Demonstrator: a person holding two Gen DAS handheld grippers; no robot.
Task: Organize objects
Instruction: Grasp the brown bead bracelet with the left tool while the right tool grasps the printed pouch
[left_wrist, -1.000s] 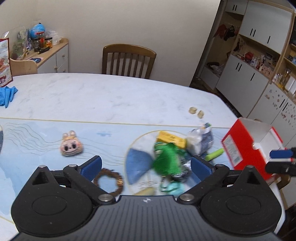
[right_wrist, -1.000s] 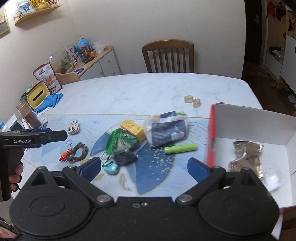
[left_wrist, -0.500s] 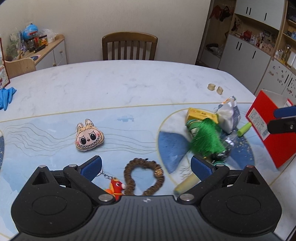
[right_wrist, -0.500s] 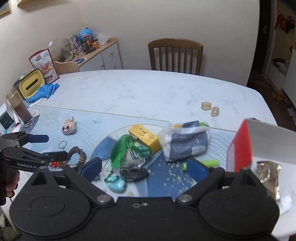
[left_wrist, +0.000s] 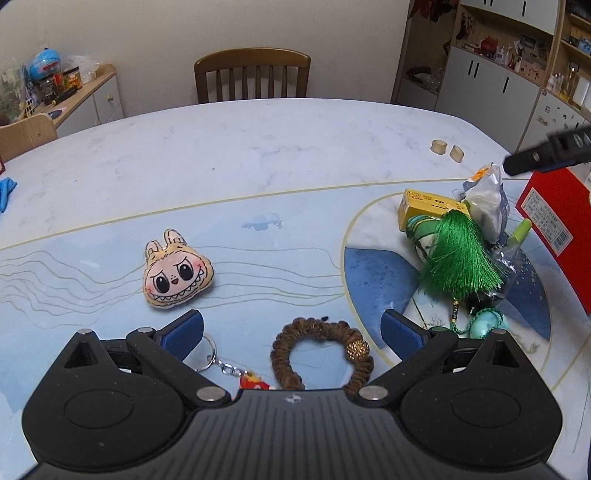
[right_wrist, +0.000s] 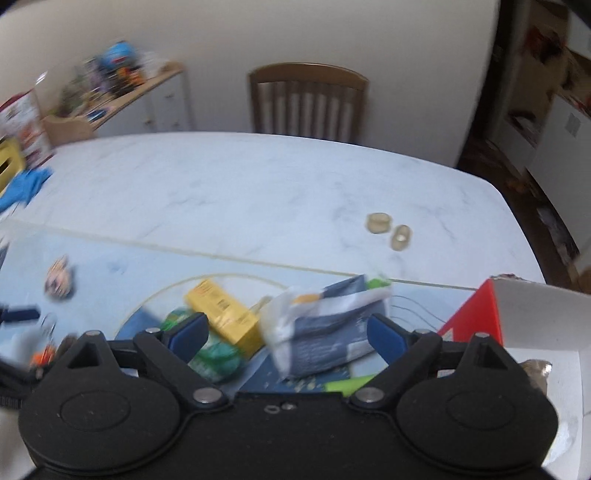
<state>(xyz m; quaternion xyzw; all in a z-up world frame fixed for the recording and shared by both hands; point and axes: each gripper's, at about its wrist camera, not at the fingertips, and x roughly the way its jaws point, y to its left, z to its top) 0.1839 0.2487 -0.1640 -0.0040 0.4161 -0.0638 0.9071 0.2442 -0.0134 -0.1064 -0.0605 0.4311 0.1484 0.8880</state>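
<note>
My left gripper (left_wrist: 291, 332) stands open low over the table mat, its blue pads either side of a brown braided bracelet (left_wrist: 320, 352) without touching it. A red keychain charm (left_wrist: 254, 382) with a metal ring lies beside the bracelet, and a plush monster face (left_wrist: 176, 275) lies just beyond. My right gripper (right_wrist: 286, 332) is wide with its jaws closing; a grey-and-white snack bag (right_wrist: 325, 325) and a yellow box (right_wrist: 225, 314) lie between its pads, untouched. A green tassel (left_wrist: 458, 258) tops the pile. The view is blurred.
A red box with a white inside (right_wrist: 517, 314) stands open at the right and holds a foil packet. Two small beige rings (right_wrist: 388, 229) lie on the marble table (right_wrist: 258, 184). A wooden chair (left_wrist: 253, 75) stands beyond the table. A blue cloth (right_wrist: 22, 188) lies far left.
My left gripper has dropped and shifted left, from over the pile to over the bracelet. My right gripper has swung left from the red box toward the snack bag and yellow box.
</note>
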